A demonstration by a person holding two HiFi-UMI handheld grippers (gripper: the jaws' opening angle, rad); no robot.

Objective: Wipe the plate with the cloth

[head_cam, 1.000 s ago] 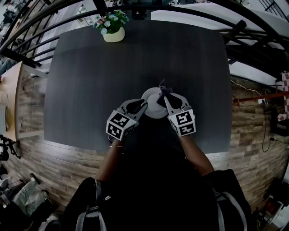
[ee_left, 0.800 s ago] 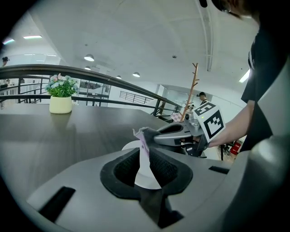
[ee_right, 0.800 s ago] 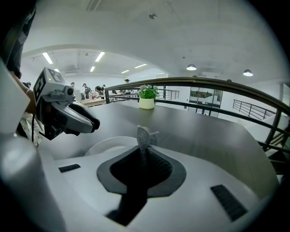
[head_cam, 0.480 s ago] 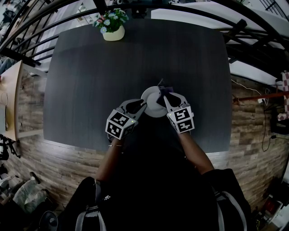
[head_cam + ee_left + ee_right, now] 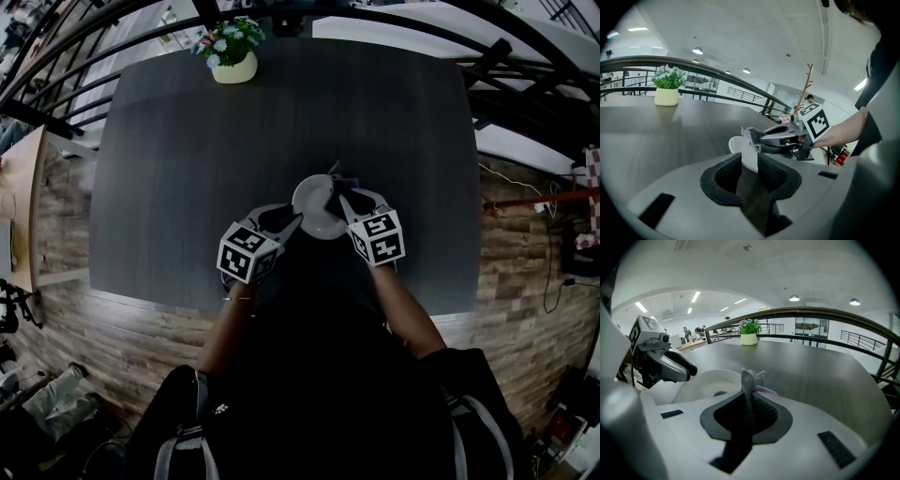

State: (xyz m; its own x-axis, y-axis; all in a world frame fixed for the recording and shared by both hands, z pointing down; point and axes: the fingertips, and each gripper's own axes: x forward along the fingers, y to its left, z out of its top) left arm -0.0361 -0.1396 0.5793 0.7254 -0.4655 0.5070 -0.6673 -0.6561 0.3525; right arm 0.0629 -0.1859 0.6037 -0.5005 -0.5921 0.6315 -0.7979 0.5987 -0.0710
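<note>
A white plate (image 5: 314,208) sits on the dark table (image 5: 187,169) in front of me. My left gripper (image 5: 289,221) is at the plate's near left rim; its jaws are opening, with the white rim (image 5: 750,157) still between them. My right gripper (image 5: 339,202) is shut on a grey-lilac knitted cloth (image 5: 750,380) and holds it over the plate's right side. In the left gripper view the right gripper (image 5: 757,139) and the cloth (image 5: 747,135) hang just beyond the rim. In the right gripper view the plate (image 5: 705,383) lies to the left, below the left gripper (image 5: 686,372).
A cream pot of flowers (image 5: 234,58) stands at the table's far edge, also in the gripper views as the pot (image 5: 666,91) and the pot (image 5: 749,337). A dark curved railing (image 5: 84,84) rings the table. Wooden floor (image 5: 75,309) lies around it.
Both grippers and the plate have shifted slightly away from me and a little left. The right gripper has kept the cloth at the plate throughout.
</note>
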